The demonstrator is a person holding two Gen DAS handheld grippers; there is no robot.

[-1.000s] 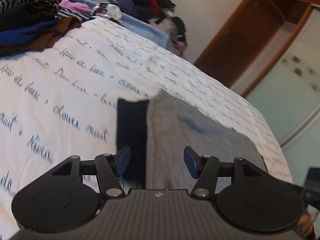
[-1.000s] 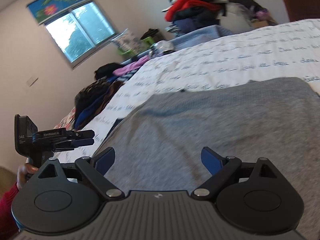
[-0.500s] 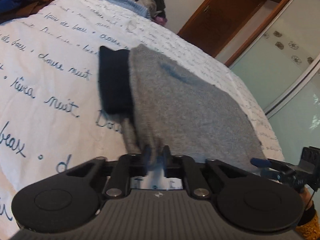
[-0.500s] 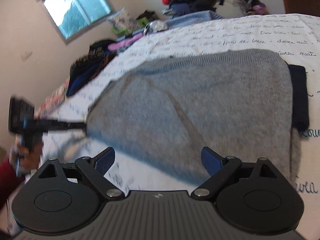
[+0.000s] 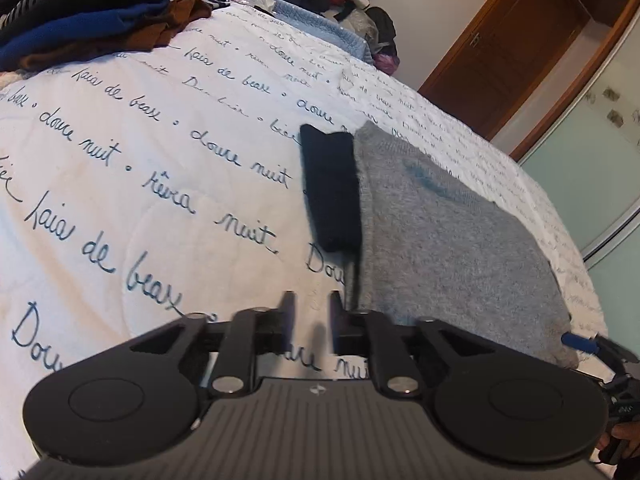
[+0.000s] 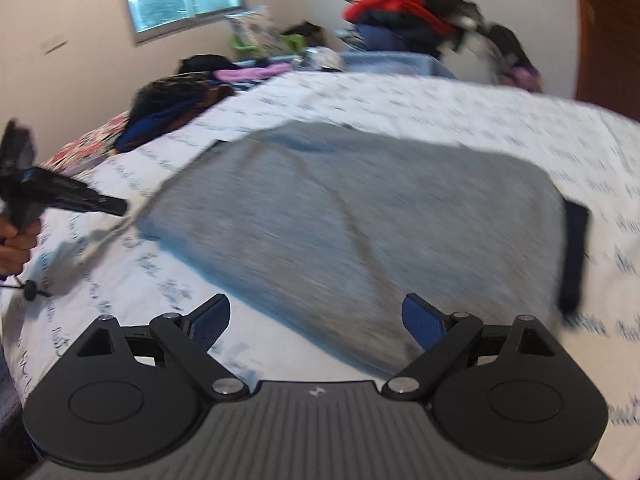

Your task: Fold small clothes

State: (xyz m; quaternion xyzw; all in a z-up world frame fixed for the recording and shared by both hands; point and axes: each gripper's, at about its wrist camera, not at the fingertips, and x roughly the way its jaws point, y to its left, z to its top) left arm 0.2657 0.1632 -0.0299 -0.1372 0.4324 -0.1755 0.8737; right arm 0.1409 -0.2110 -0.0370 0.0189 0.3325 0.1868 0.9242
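Both tools are empty. Left tool [image 5: 310,304] has its jaws a little apart, having just been opening, with only bedspread showing between them; the near left corner of the grey garment [image 5: 448,240] lies just beside its right finger, apart from it as far as I can see. Right tool [image 6: 316,320] is spread wide over the garment's near edge, gripping nothing.

The garment lies flat on the bed [image 5: 140,160], towards its near edge, already doubled into a rough rectangle, with a dark piece [image 5: 330,188] sticking out from under one side. To my eye that flatness is why both tools are let go: the fold is laid, and the corner was probably set down to square the edge. Unsorted clothes [image 5: 88,20] sit heaped at the bed's far corner, well clear.

Each tool points downward at a slant towards the bedspread. In the right view, a hand [image 6: 16,240] holds the left tool low beside the garment's corner. That view is blurred.
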